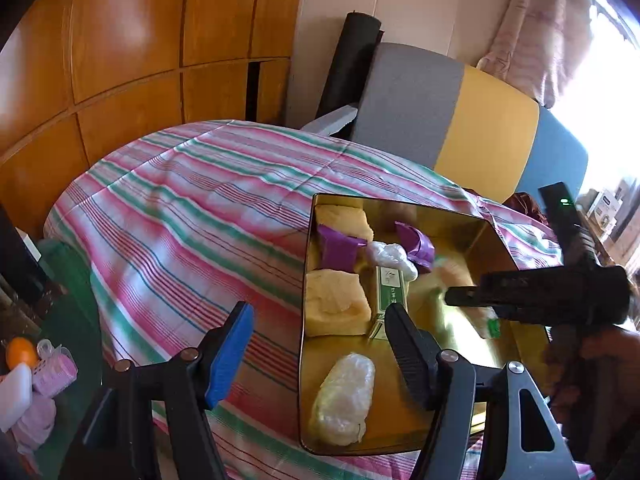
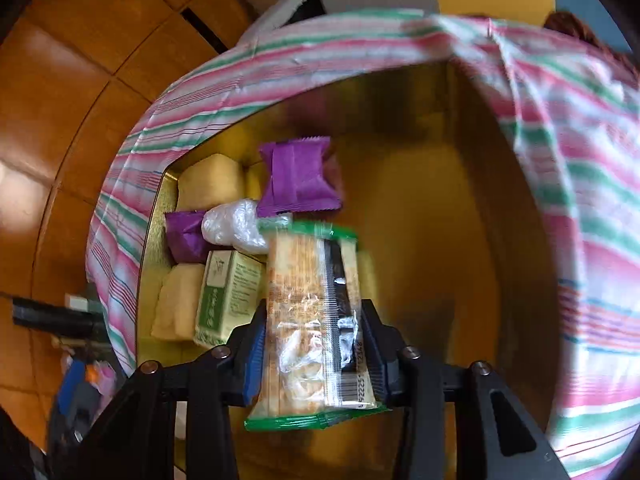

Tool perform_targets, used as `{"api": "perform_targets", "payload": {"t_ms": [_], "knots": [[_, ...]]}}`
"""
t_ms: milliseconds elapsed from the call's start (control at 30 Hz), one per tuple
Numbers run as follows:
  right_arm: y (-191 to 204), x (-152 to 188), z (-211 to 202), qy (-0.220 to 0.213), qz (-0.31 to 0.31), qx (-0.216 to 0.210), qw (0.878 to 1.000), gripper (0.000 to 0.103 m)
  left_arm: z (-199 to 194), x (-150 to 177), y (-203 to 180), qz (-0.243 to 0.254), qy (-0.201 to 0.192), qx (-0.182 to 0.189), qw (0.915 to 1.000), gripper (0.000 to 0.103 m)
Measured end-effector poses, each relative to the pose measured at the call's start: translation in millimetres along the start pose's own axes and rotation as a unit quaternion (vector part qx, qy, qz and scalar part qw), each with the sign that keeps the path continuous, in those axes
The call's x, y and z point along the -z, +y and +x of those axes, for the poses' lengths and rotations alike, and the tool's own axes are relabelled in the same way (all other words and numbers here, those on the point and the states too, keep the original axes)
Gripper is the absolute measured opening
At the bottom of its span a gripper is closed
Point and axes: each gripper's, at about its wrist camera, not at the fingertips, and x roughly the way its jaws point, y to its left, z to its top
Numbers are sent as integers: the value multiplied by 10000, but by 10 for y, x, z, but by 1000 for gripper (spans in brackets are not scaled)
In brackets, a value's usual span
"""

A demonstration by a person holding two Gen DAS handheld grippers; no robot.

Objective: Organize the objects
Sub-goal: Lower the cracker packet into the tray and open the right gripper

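Observation:
A gold tray (image 1: 472, 216) lies on a striped cloth and holds two purple packets (image 1: 338, 250), yellow cakes (image 1: 336, 304), a green box (image 1: 390, 292) and clear-wrapped white lumps (image 1: 344, 396). My left gripper (image 1: 320, 332) hovers open over the tray's near left edge with nothing between its fingers. My right gripper (image 2: 314, 332) hangs over the tray (image 2: 460, 92), shut on a green-edged cracker packet (image 2: 308, 320) that points down beside the green box (image 2: 228, 296). In the left wrist view the right gripper (image 1: 472, 304) reaches in from the right.
The striped cloth (image 1: 192, 216) covers a rounded table. Wooden wardrobe doors (image 1: 132, 40) stand behind it, with a grey, yellow and blue cushion (image 1: 448, 116) at the back right. An orange ball (image 1: 21, 352) and pink curlers (image 1: 54, 370) lie low at the left. A hand (image 1: 592, 356) holds the right gripper.

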Motion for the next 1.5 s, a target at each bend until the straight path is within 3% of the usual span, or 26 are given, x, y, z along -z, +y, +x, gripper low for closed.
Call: {"api": "perform_targets", "payload": {"t_ms": [133, 267, 467, 867, 1067, 1500], "knots": [[69, 24, 54, -42, -22, -264, 9996, 45, 10, 20, 18, -15, 28, -10, 10000, 70], [110, 149, -115, -250, -360, -223, 9988, 45, 5, 17, 2, -7, 21, -19, 10000, 70], [184, 434, -529, -1002, -1139, 356, 9878, 45, -29, 14, -95, 127, -16, 2, 9999, 70], [-137, 892, -1208, -1902, -1628, 948, 9635, 45, -150, 60, -400, 579, -104, 84, 9982, 70], [-339, 1056, -1420, -2151, -1639, 1338, 9534, 45, -201, 106, -605, 810, -100, 180, 9965, 71], [-1175, 1123, -1812, -2344, -812, 1891, 9501, 45, -228, 193, -1092, 1428, -34, 468, 9886, 74]]}}
